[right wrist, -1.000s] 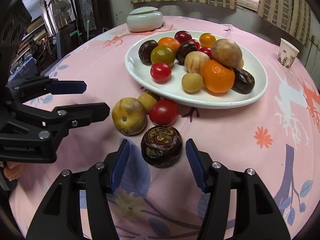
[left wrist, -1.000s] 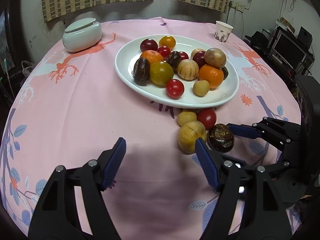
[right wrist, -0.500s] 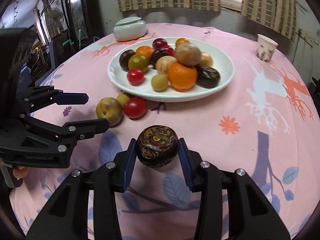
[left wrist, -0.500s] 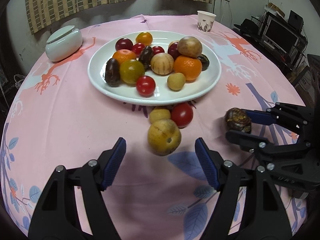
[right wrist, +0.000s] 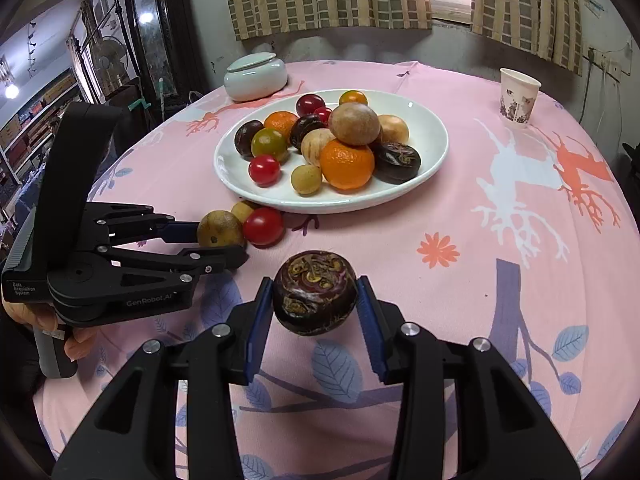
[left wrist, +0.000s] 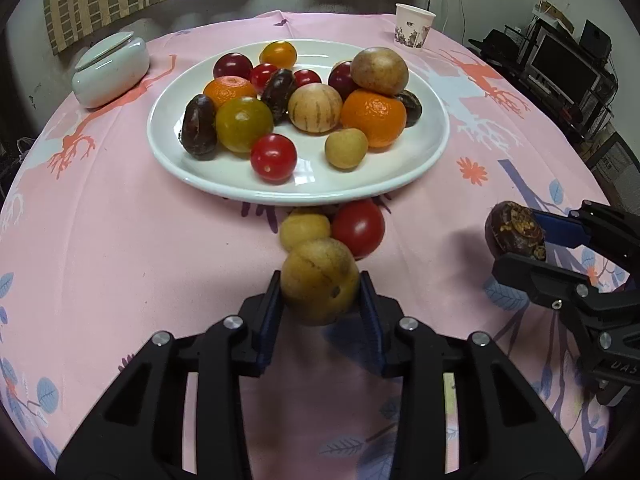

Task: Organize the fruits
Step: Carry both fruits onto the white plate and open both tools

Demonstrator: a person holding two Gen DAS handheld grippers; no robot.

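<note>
A white plate [left wrist: 420, 168] [right wrist: 424, 136] holds several fruits: oranges, red tomatoes, dark purple and tan ones. My left gripper [left wrist: 320, 304] [right wrist: 224, 240] is shut on a tan round fruit [left wrist: 320, 280] [right wrist: 220, 232] on the cloth just before the plate. A small yellow fruit [left wrist: 304, 228] and a red tomato [left wrist: 360, 226] [right wrist: 264, 226] lie against the plate's near rim. My right gripper [right wrist: 314, 304] [left wrist: 520, 236] is shut on a dark purple fruit [right wrist: 314, 290] [left wrist: 514, 232], held above the cloth to the right.
A pale green lidded jar [left wrist: 110, 70] [right wrist: 256, 74] stands at the back left of the pink round table. A paper cup [left wrist: 412, 24] [right wrist: 518, 96] stands at the back right. Shelves and furniture surround the table.
My left gripper has moved forward and shut on the tan fruit. My right gripper shut on the dark purple fruit, lifted it and drew it away to the right.
</note>
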